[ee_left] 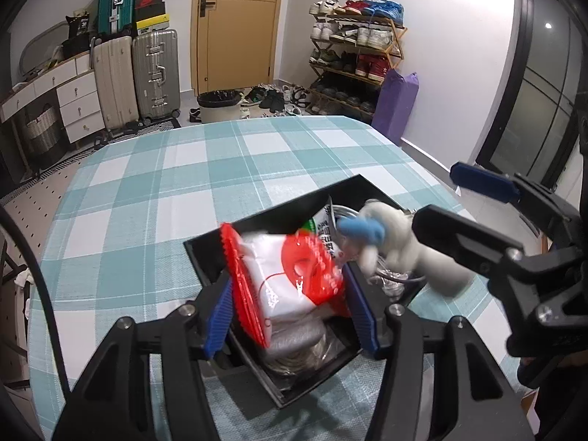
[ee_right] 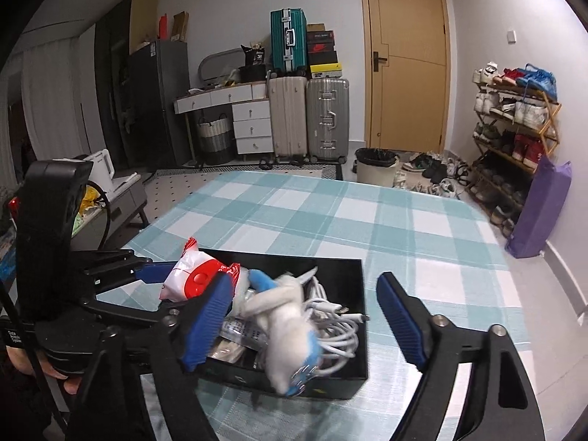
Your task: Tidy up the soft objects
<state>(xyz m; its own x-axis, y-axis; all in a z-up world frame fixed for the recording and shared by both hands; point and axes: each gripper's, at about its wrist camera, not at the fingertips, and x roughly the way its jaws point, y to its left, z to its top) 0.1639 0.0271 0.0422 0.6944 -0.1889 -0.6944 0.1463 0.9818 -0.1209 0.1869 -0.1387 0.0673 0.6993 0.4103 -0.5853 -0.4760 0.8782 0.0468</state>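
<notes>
Left tool: my left tool (ee_left: 290, 308) sits low in the centre of its own view, its blue pads pressed in on the red-and-white packet (ee_left: 283, 279), which I hold above the box.
Right tool: my right tool (ee_right: 305, 316) is spread wide in its own view, nothing between its blue pads; the left pad (ee_right: 209, 316) lies over the near left corner of the box, the right pad out over the cloth.
Black box: the black box (ee_left: 205, 253) stands on the worktop, lower centre in both views, open at the top and crowded.
Plush toy: a white plush toy with blue parts (ee_right: 290, 338) lies in the box and hangs over its near wall in the right view; it is blurred, so I cannot tell finer detail.
Cables: a bundle of white cables (ee_right: 338, 327) lies in the box beside the toy, right of centre.
Worktop: the worktop (ee_left: 183, 176) wears a teal-and-white checked cloth.
Background: suitcases (ee_right: 308, 117) stand upper centre in the right view, a shoe rack (ee_right: 514, 139) at far right.
</notes>
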